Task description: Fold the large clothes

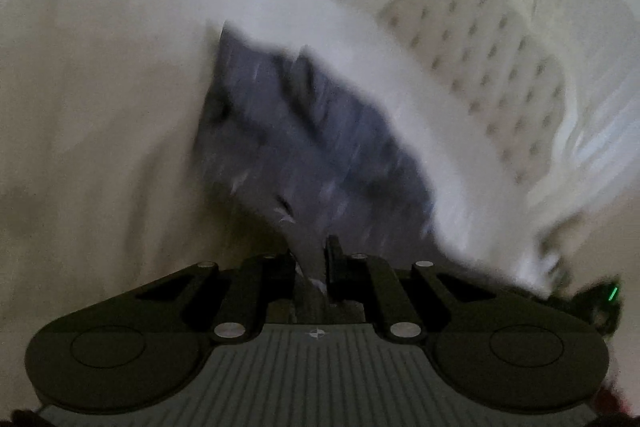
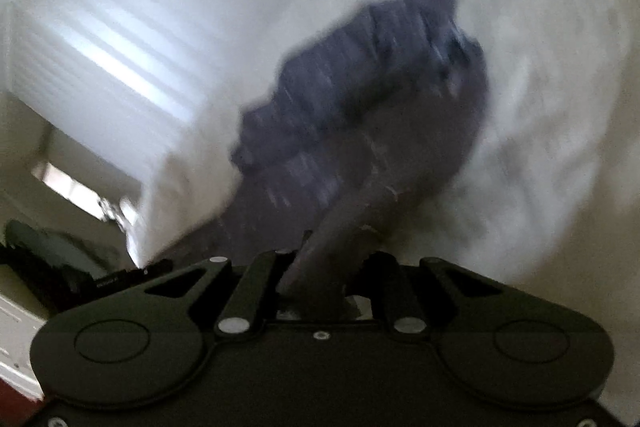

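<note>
A dark blue-grey garment (image 1: 304, 131) with pale flecks hangs bunched in front of my left gripper (image 1: 312, 259), which is shut on a fold of it. The same garment (image 2: 360, 99) shows in the right wrist view, stretched away from my right gripper (image 2: 328, 259), which is shut on another part of the cloth. Both views are blurred by motion. The cloth hides the fingertips of both grippers.
A white perforated laundry basket (image 1: 492, 67) stands to the right in the left wrist view, its wide rim (image 1: 320, 11) arching over the garment. A white surface (image 1: 88, 107) fills the left. In the right wrist view, a window with blinds (image 2: 104, 67) is at left.
</note>
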The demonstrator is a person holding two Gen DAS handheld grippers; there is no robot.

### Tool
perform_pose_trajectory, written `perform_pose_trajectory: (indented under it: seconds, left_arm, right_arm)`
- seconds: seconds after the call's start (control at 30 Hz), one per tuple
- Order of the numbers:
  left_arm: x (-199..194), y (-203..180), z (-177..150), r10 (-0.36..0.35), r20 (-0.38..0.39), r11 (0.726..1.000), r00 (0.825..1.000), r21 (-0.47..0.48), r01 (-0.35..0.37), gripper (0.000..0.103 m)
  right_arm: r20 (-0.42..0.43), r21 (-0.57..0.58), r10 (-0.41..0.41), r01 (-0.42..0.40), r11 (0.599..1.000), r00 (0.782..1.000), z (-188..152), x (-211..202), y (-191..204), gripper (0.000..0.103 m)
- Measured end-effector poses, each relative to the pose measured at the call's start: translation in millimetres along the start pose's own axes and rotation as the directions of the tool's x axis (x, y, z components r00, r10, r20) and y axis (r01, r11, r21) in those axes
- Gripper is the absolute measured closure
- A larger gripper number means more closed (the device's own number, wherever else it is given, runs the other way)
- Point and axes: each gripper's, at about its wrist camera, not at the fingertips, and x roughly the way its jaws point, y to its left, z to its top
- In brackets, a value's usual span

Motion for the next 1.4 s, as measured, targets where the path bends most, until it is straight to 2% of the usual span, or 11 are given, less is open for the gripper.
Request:
perform_pose_trajectory:
  seconds: [0.23,0.47,0.67,0.93,1.07,1.17,1.23,1.3,1.33,1.37,1.4]
  left_arm:
    - [18,-18,78,-0.073,0.218,0.997,0.973,-0.017,0.079,0.091]
    - [80,-39,127,0.006,0.312,0.996,0.95,0.08,-0.033,0.091]
    - [131,-31,147,0.098,0.303,0.988,0.948,0.086,-0.129,0.091]
    - [188,4,156,0.21,0.238,0.966,0.949,0.098,-0.238,0.09]
    - [206,20,155,0.231,0.202,0.968,0.952,0.053,-0.246,0.088]
    - [211,31,160,0.2,0.181,0.979,0.963,0.015,-0.206,0.087]
    - [213,36,165,0.187,0.159,0.982,0.969,0.001,-0.19,0.086]
    - [212,35,167,0.177,0.156,0.983,0.972,0.016,-0.181,0.084]
    - [213,33,169,0.171,0.161,0.984,0.972,0.028,-0.178,0.075]
    - [212,32,169,0.158,0.165,0.985,0.973,0.037,-0.166,0.068]
    - [210,30,168,0.13,0.169,0.989,0.977,0.047,-0.139,0.05]
  right_arm:
    - [0.264,-0.042,0.057,-0.047,0.998,0.963,72,-5,11,0.086]
    - [0.383,-0.127,-0.056,0.112,0.986,0.922,152,51,27,0.086]
    - [0.393,-0.151,-0.168,0.244,0.958,0.904,199,121,18,0.086]
    - [0.317,-0.173,-0.284,0.349,0.921,0.905,221,184,-12,0.086]
    - [0.275,-0.159,-0.32,0.372,0.915,0.906,221,198,-29,0.086]
    - [0.282,-0.145,-0.307,0.357,0.923,0.909,219,204,-34,0.074]
    - [0.288,-0.129,-0.265,0.311,0.942,0.92,221,203,-39,0.047]
    - [0.33,-0.131,-0.232,0.287,0.949,0.915,223,196,-37,0.027]
    - [0.353,-0.137,-0.216,0.278,0.951,0.911,223,192,-35,0.011]
    - [0.376,-0.143,-0.198,0.268,0.953,0.905,222,187,-33,0.01]
    - [0.395,-0.146,-0.19,0.266,0.953,0.899,222,182,-30,0.01]
